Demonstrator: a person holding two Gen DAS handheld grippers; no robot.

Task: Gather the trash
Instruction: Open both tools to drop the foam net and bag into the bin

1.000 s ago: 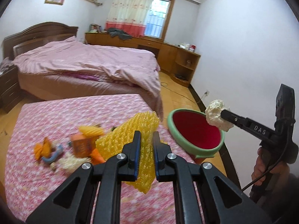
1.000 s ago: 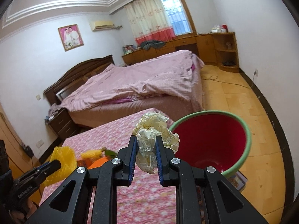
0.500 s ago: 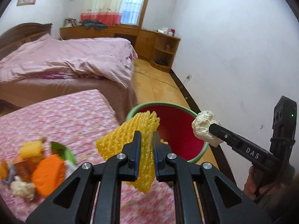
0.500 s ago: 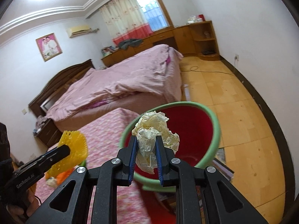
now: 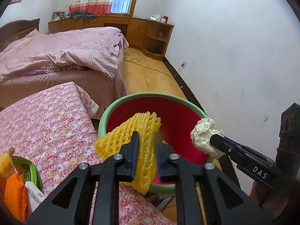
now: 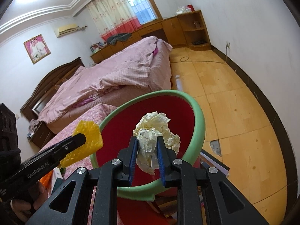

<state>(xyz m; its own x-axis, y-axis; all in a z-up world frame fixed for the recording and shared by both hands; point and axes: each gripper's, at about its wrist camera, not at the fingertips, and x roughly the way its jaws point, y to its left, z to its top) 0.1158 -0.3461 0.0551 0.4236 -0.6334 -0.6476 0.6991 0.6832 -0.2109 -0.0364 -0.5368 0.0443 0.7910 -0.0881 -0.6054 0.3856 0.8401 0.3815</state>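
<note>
Over the round red plastic bin with a green rim (image 5: 120, 104), the left gripper (image 5: 146, 151), jaws just opening, loosely brackets the yellow foam fruit net (image 5: 123, 136). The right gripper (image 6: 146, 151) pinches the crumpled cream paper wad (image 6: 155, 131). Beside the bin: pink floral-covered table (image 5: 46, 116), wooden floor (image 6: 234, 112).

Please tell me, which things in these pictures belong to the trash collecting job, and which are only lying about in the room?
Belonging to the job:
- yellow foam net, between the left tool's just-opening jaws
- crumpled paper ball, in the right tool
- red bin with green rim
- leftover scraps on the floral cloth

Only lying about:
- pink bed
- wooden cabinets
- floor cable
</note>
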